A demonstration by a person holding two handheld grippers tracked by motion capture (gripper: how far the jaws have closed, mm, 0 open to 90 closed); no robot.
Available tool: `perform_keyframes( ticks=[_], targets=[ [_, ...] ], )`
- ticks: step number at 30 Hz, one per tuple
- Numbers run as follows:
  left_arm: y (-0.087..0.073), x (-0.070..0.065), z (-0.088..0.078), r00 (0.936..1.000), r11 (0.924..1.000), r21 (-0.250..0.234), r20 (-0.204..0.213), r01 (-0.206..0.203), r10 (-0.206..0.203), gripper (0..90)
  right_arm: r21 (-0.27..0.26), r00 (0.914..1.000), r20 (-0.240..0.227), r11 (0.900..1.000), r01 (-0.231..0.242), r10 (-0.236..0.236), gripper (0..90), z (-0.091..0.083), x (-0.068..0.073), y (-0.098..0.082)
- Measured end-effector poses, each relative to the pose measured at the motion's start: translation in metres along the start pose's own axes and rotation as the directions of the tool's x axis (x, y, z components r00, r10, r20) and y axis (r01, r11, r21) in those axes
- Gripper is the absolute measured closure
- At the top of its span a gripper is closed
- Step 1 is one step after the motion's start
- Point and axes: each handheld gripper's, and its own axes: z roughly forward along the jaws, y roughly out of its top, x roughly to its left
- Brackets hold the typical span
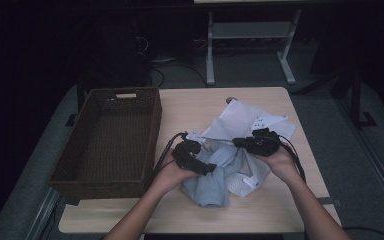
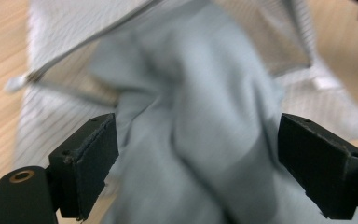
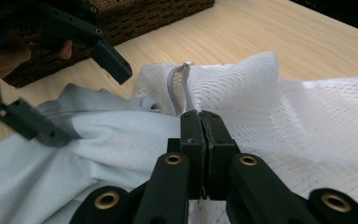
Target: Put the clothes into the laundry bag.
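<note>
Right gripper view has the right gripper pinched tight on the white mesh bag mid-table, left gripper wide open around the floppy grey garment, so grab a thick fold, imo.

In the left gripper view we are seeing the grey garment blurred, its folds smearing together and running off the bottom edge. The white mesh bag behind it is being cut off at the top. In the right gripper view the wicker basket is getting clipped by the top edge, and the right gripper is hiding whatever its closed jaws are pinching.
</note>
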Motion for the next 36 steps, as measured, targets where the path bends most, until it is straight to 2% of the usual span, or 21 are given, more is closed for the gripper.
perform_keyframes(
  ticks=[3,7,11,14,19,22,25,27,29,31,36],
  targets=[
    [-0.006,0.005,0.007,0.9997,0.9994,0.025,0.010,0.022,-0.022,11.9,0.003,1.0000,0.000,1.000,0.004,-0.004,87.7,0.001,0.000,-0.001],
    [-0.012,0.006,0.022,0.9994,0.9967,0.079,0.028,0.018,-0.020,11.0,0.009,1.0000,-0.002,1.000,0.006,-0.006,87.8,0.003,0.000,-0.002],
    [-0.015,0.007,0.028,0.9991,0.9946,0.104,0.043,0.003,-0.007,13.9,0.014,1.0000,-0.003,1.000,0.007,-0.007,87.8,0.004,0.000,-0.003],
    [-0.016,0.004,0.028,0.9979,0.9920,0.120,0.056,-0.038,0.031,28.4,0.018,1.0000,-0.002,1.000,0.006,-0.006,87.7,0.004,0.000,-0.004],
    [-0.015,0.002,0.025,0.9951,0.9883,0.129,0.068,-0.081,0.072,58.7,0.022,1.0000,-0.004,1.000,0.007,-0.007,87.8,0.005,0.001,-0.004],
    [-0.013,0.002,0.023,0.9944,0.9876,0.129,0.067,-0.090,0.082,66.5,0.025,0.9999,-0.006,1.000,0.011,-0.011,87.7,0.006,0.001,-0.004],
    [-0.011,0.001,0.019,0.9942,0.9891,0.115,0.067,-0.091,0.084,70.6,0.028,0.9999,-0.007,1.000,0.011,-0.011,87.7,0.007,0.001,-0.005],
    [-0.008,0.002,0.013,0.9952,0.9942,0.074,0.065,-0.078,0.073,72.1,0.032,0.9999,-0.008,0.999,0.012,-0.012,87.7,0.007,0.000,-0.005],
    [-0.004,0.003,0.006,0.9959,0.9965,0.039,0.056,-0.073,0.071,72.8,0.033,0.9999,-0.009,0.999,0.011,-0.010,87.8,0.008,0.001,-0.006],
    [-0.002,0.004,-0.001,0.9974,0.9988,-0.003,0.053,-0.050,0.050,73.2,0.033,0.9999,-0.011,0.999,0.012,-0.012,87.8,0.008,0.002,-0.005],
    [0.003,0.007,-0.010,0.9993,0.9966,-0.082,0.036,-0.011,0.014,73.5,0.006,0.9993,-0.034,1.000,0.014,-0.014,87.8,0.007,0.010,0.001]
  ],
)
